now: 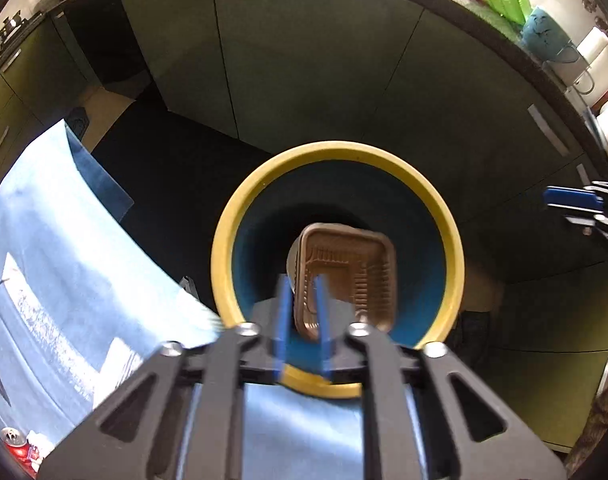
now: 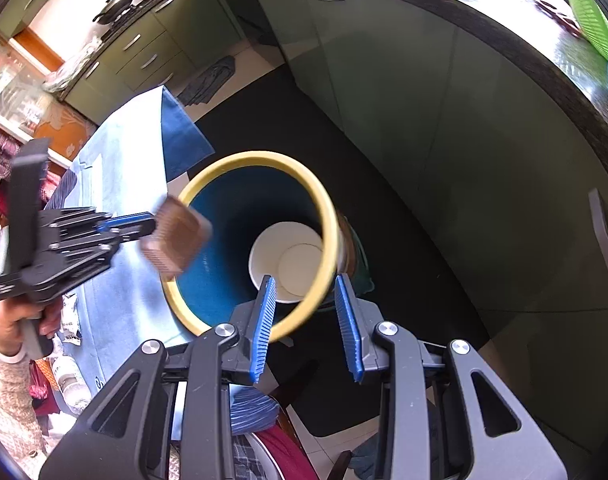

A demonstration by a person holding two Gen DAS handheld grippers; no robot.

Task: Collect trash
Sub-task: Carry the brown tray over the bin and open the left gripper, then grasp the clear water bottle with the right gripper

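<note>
No legible text or labels, perhaps through blur.

Daylight glare upper right; dark cabinets (image 1: 304, 60); brown tray (image 2: 176, 240) motion-blurred; strong fisheye bending at edges.

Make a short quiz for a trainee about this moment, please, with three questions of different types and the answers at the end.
1. True or false: the left tool is shut on the brown plastic tray, held above the yellow-rimmed bin.
2. What already lies at the bottom of the bin?
A. a red can
B. a white paper cup
C. a green basket
3. Fill in: the right tool stands ____ and holds nothing.

Key: 1 true; 2 B; 3 open.
</note>
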